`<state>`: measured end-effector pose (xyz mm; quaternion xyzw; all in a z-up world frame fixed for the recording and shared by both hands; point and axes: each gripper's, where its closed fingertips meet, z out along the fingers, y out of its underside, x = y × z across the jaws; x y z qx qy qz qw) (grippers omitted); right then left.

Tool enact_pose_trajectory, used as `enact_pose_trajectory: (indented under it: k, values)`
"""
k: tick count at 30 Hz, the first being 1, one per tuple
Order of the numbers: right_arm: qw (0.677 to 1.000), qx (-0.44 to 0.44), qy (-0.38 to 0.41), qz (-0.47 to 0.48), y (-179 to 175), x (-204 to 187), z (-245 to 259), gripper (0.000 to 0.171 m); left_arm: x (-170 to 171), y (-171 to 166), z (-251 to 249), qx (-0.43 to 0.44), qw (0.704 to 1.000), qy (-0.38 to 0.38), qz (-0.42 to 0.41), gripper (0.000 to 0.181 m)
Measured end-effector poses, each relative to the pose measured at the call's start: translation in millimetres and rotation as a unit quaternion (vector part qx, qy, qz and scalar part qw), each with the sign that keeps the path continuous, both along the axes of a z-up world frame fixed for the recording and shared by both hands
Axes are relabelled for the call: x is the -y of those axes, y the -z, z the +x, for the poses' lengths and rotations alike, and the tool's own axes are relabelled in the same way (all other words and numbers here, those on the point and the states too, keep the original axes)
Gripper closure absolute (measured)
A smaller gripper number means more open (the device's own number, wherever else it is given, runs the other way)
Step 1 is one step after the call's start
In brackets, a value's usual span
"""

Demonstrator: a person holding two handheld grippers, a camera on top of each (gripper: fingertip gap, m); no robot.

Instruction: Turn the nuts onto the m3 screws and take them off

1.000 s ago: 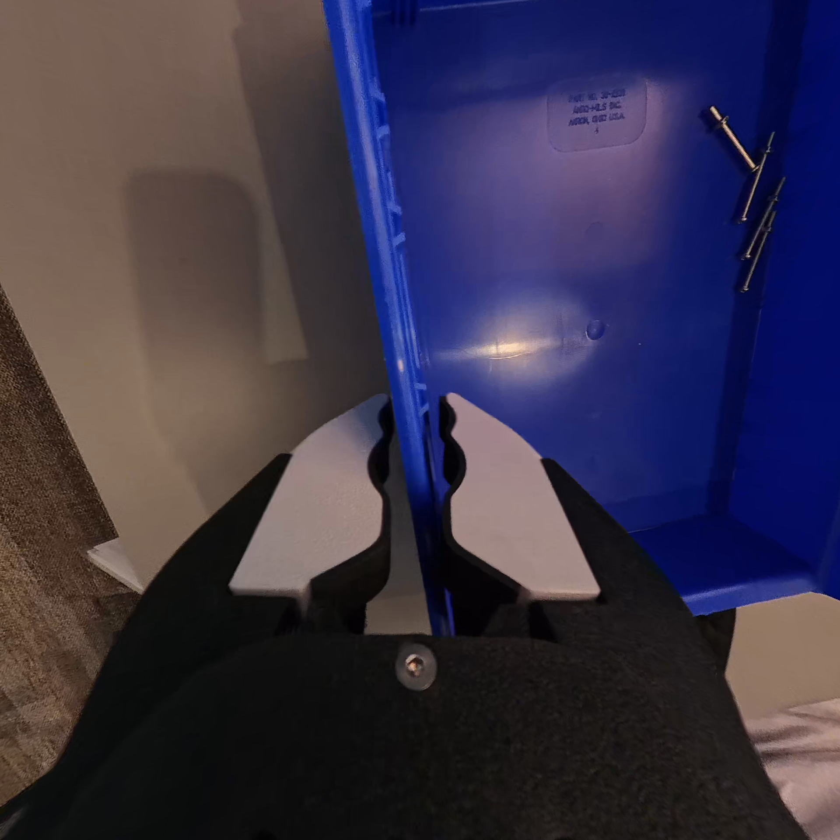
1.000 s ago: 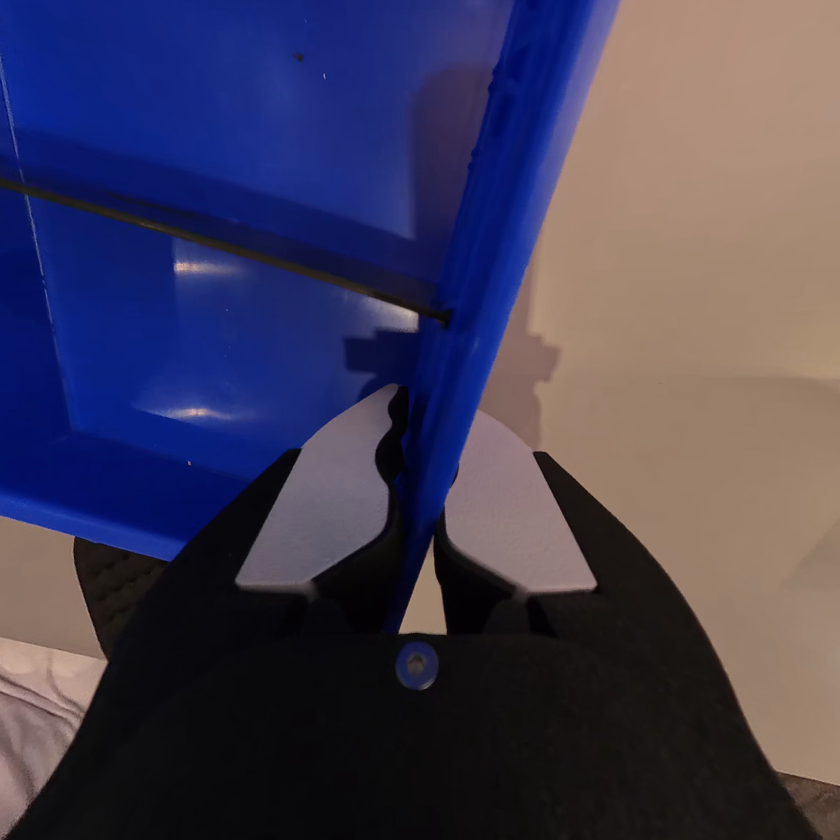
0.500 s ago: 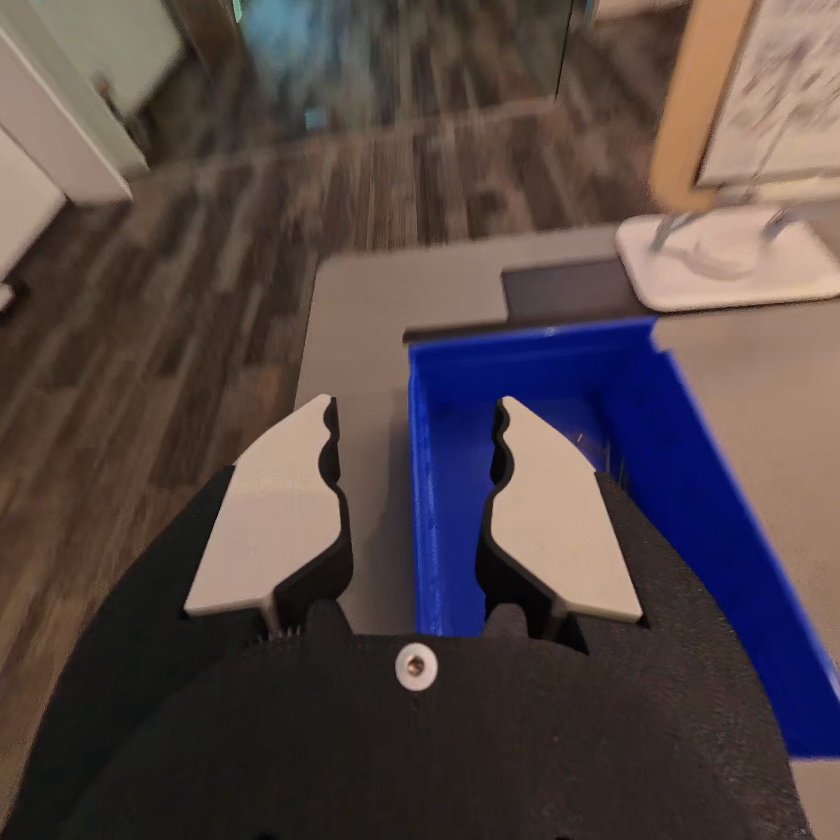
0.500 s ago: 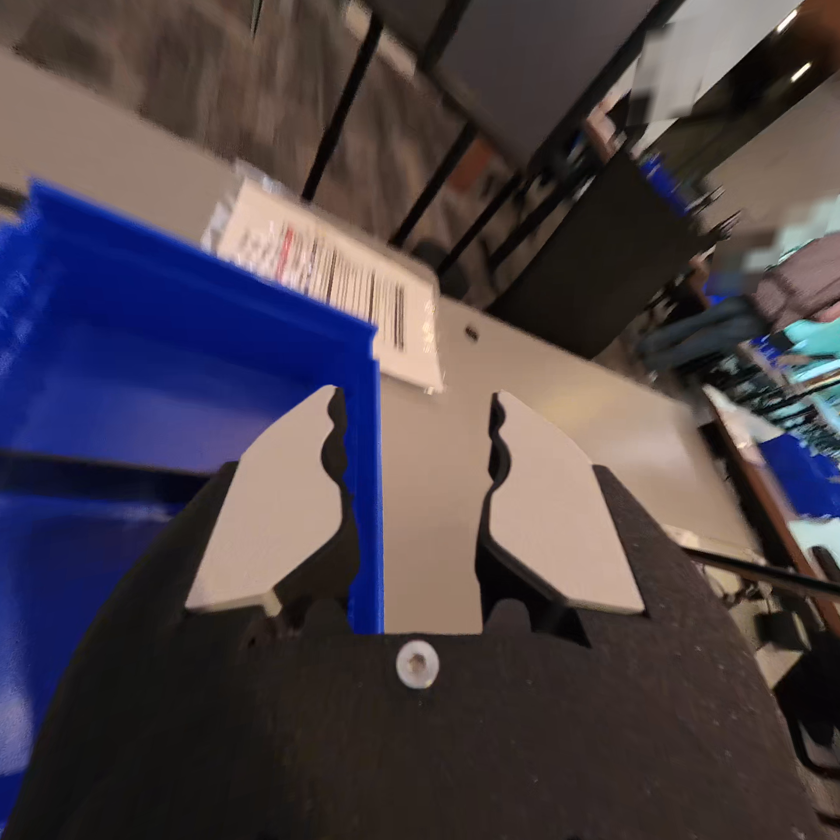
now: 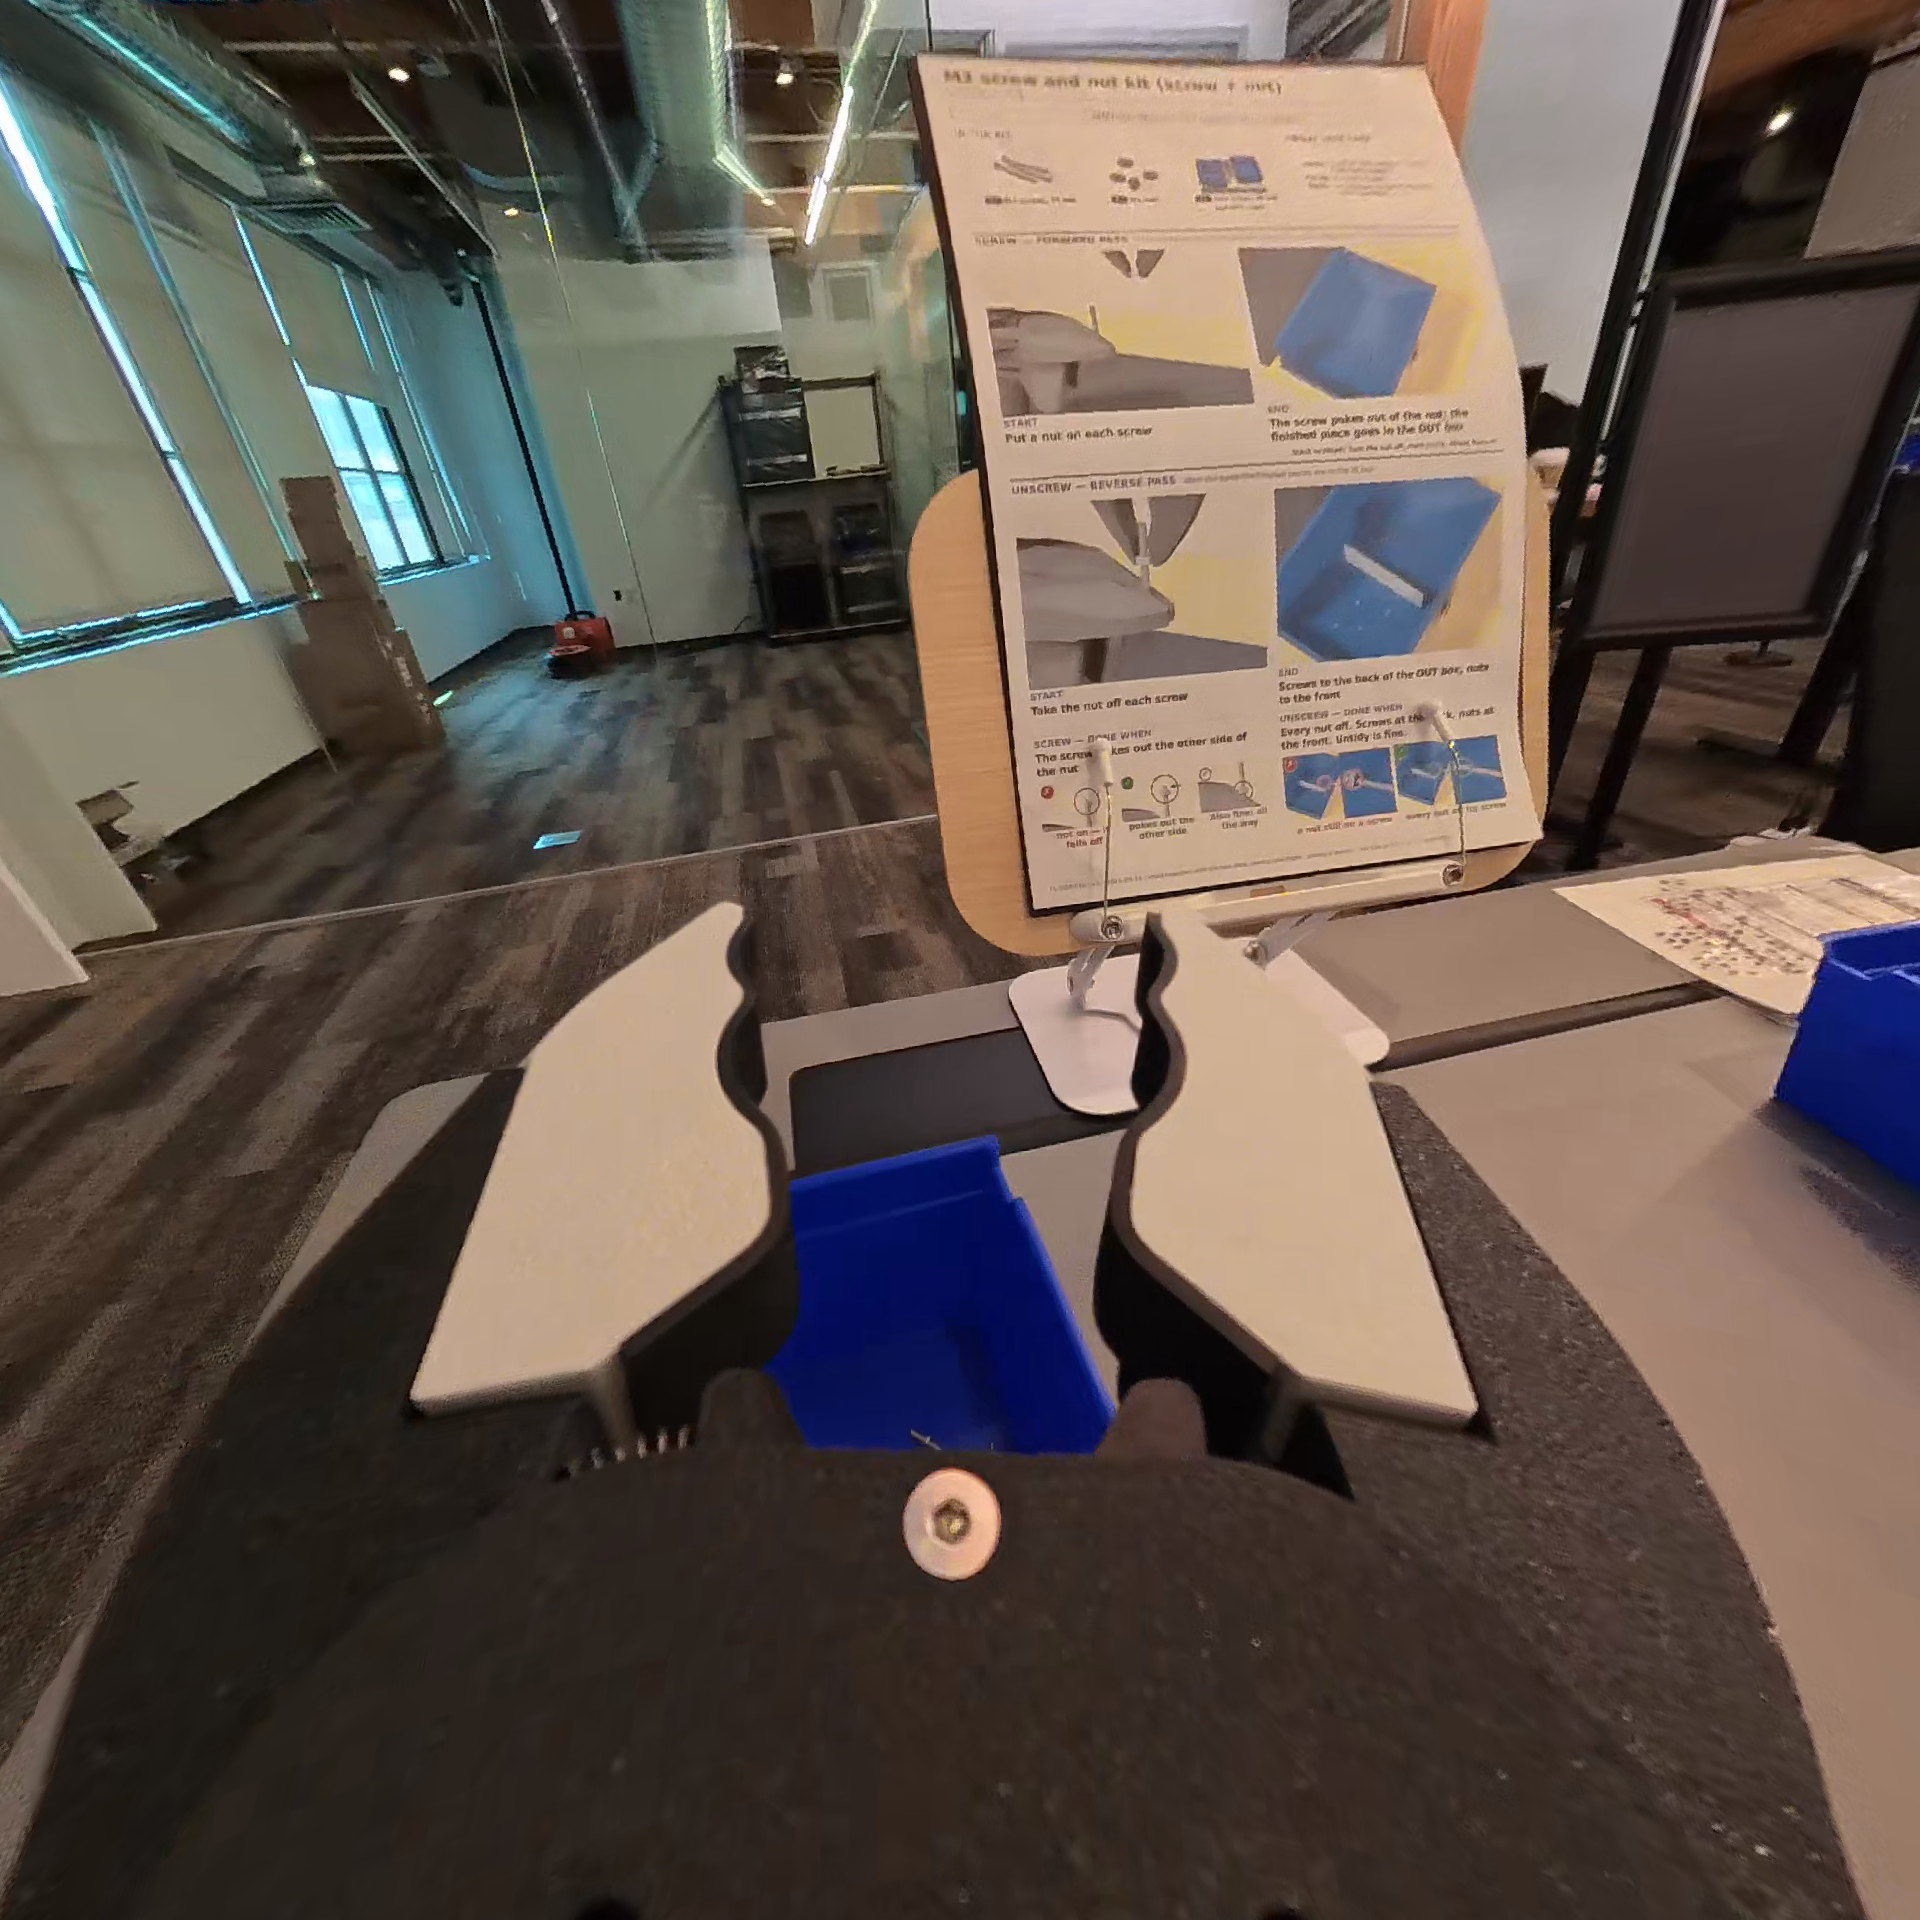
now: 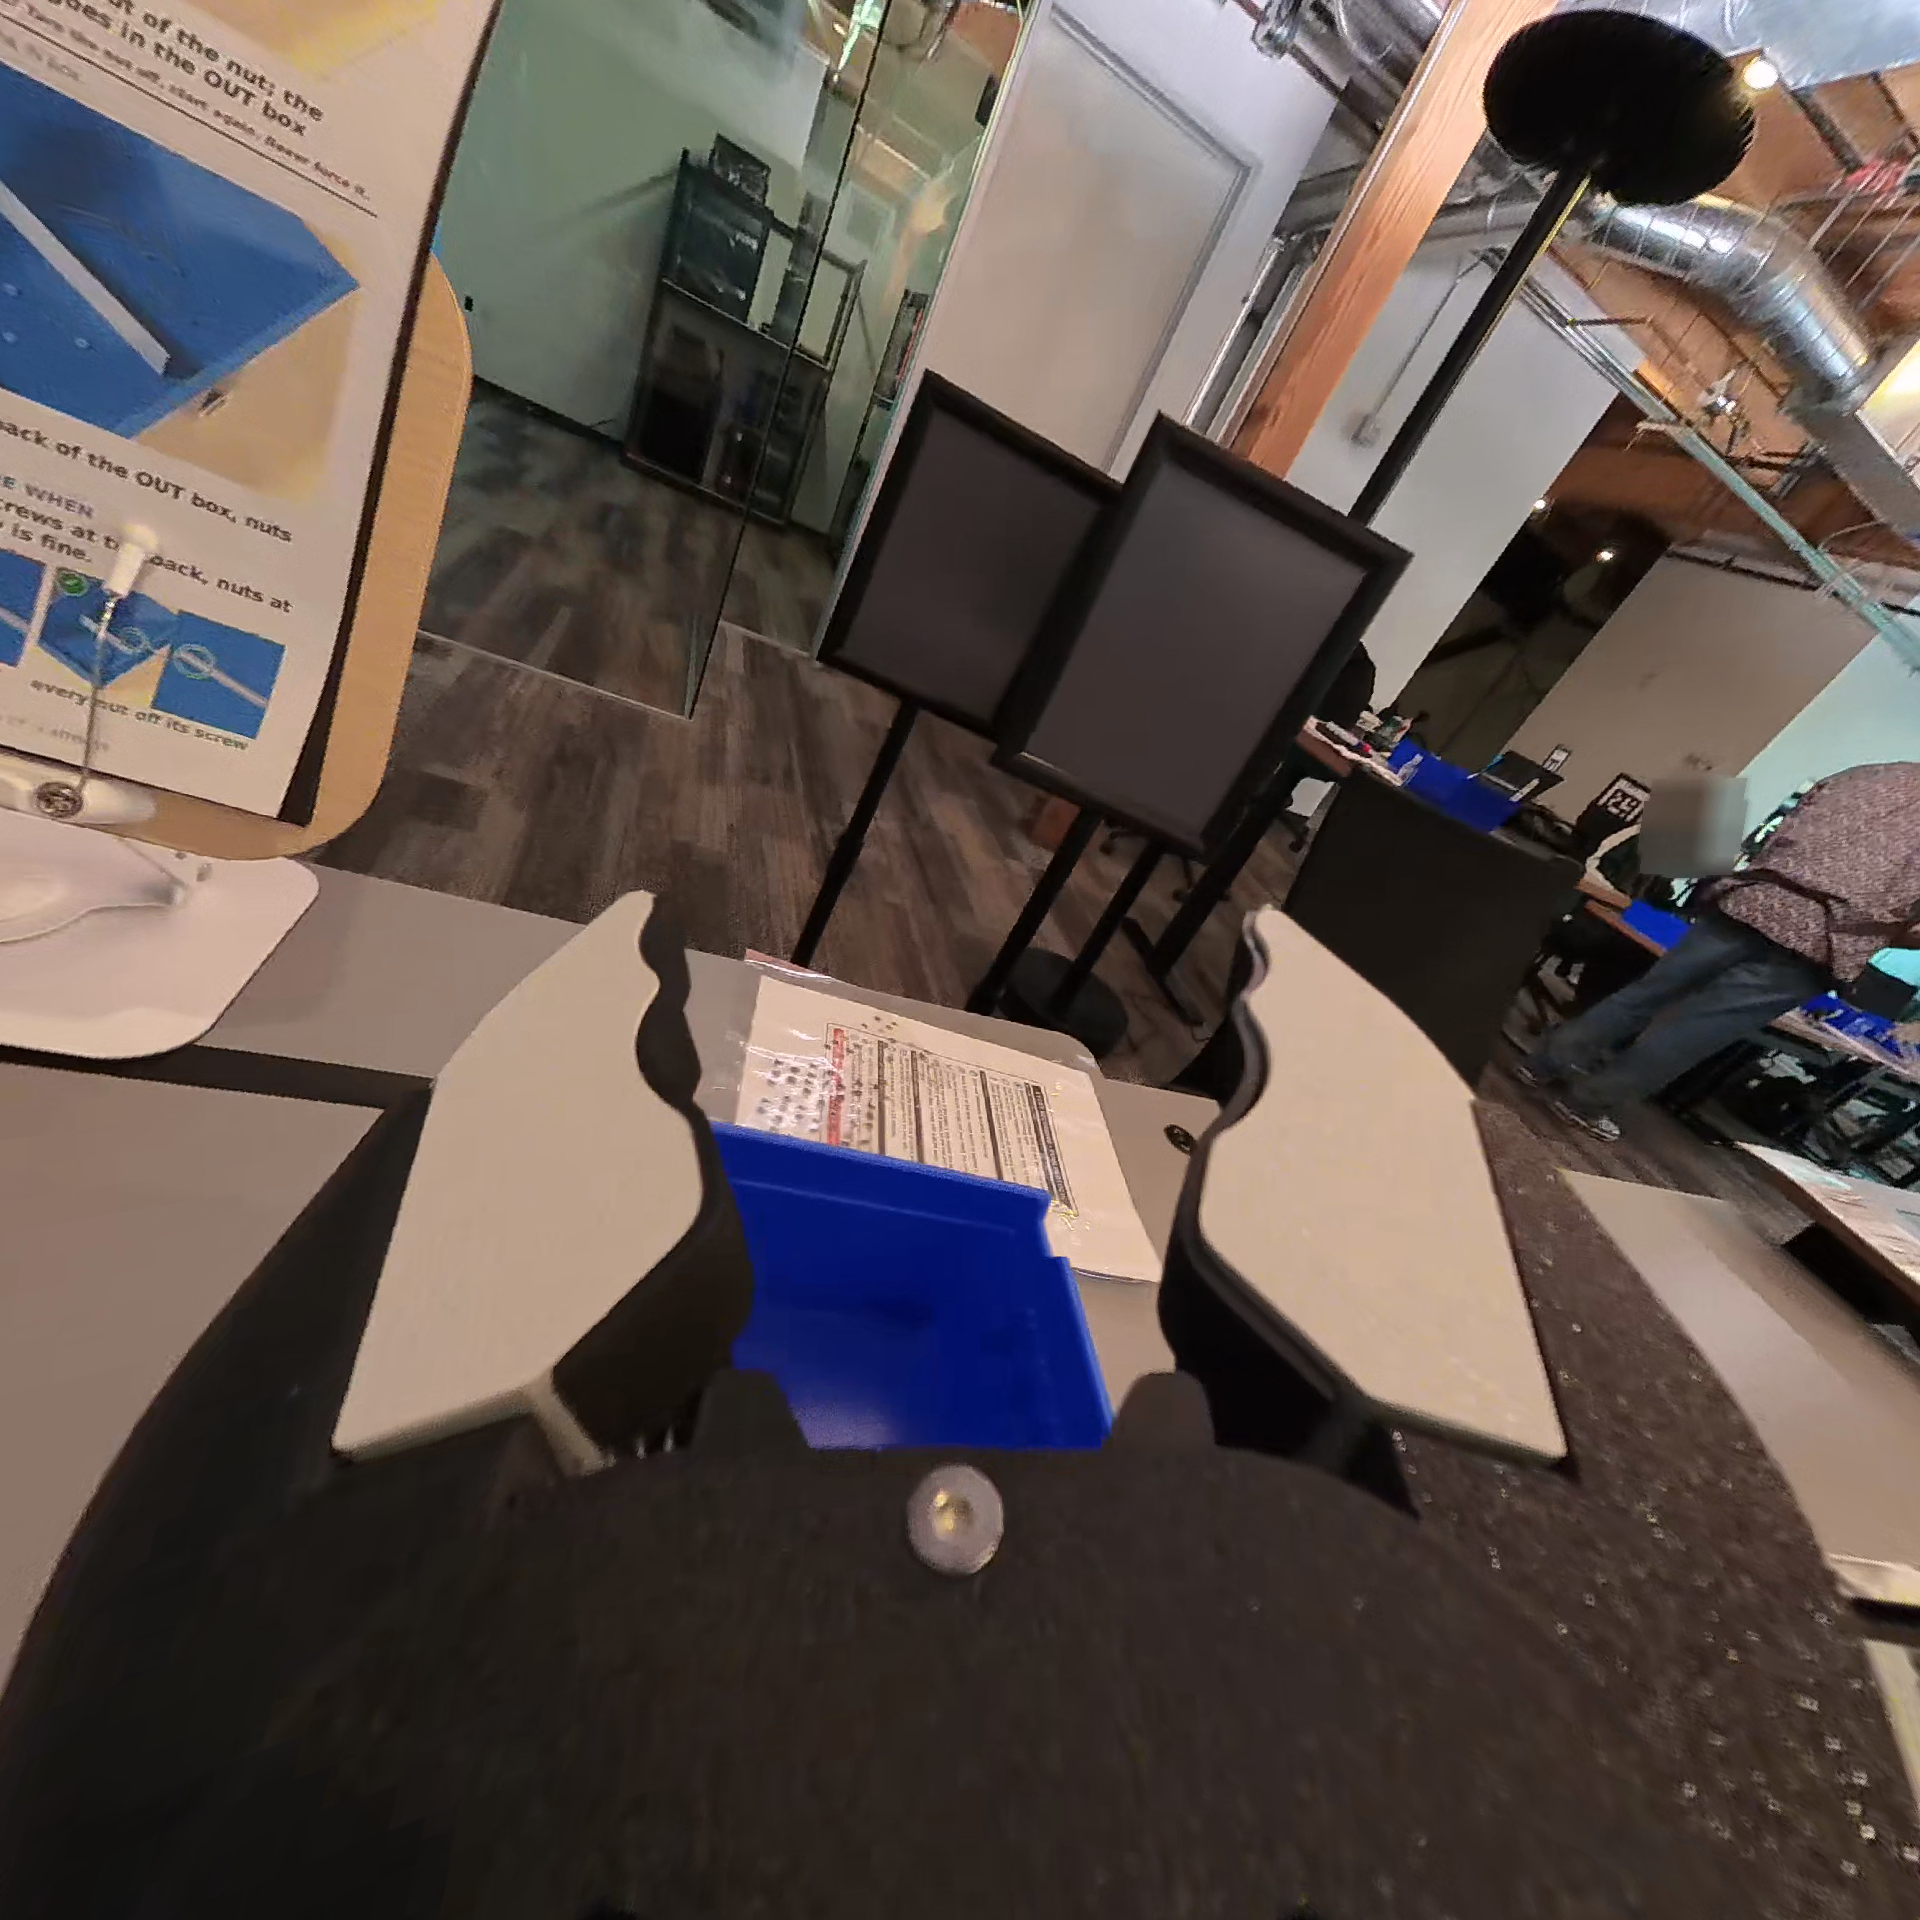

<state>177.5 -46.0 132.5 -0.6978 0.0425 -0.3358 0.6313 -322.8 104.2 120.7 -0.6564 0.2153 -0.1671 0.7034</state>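
Observation:
My left gripper (image 5: 943, 930) is open and empty, held above a blue bin (image 5: 935, 1299) that shows between its fingers. A thin metal piece (image 5: 925, 1439), probably a screw, shows at the bin's near edge. My right gripper (image 6: 953, 925) is open and empty above a second blue bin (image 6: 914, 1299). That bin's inside is mostly hidden by the gripper body. A clear bag of small nuts on a printed sheet (image 6: 935, 1081) lies just behind it. No nut or screw is held.
An instruction sheet on a wooden stand (image 5: 1247, 468) with a white base (image 5: 1081, 1049) stands at the table's back. The second bin (image 5: 1860, 1049) and the bag (image 5: 1745, 925) show at the right. Black sign stands (image 6: 1091, 592) and a person (image 6: 1766, 883) are beyond the table.
Both grippers let go of the blue bin walls they were clamping, opened wide, and rose and tilted up to look across the table.

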Motion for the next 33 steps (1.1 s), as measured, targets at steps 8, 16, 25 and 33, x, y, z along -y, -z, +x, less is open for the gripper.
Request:
enact_pose_trajectory:
  k: [8, 16, 25, 33]
  values:
    - [1.000, -0.001, -0.005, 0.020, 0, -10, 2, 0.081, -12, 18, 4, -0.048, 0.997, -0.064, 0.014, 0.115]
    - [0.999, -0.005, -0.035, -0.009, 31, -19, 7, 0.100, -28, 42, -8, -0.124, 0.977, -0.173, 0.014, 0.114]
    - [0.994, -0.057, -0.082, -0.036, 49, -27, 10, 0.105, -38, 56, -20, -0.188, 0.966, -0.178, -0.026, 0.126]
    - [0.982, -0.102, -0.127, -0.094, 78, -41, 2, 0.107, -30, 99, -54, -0.087, 0.953, -0.022, -0.289, 0.144]
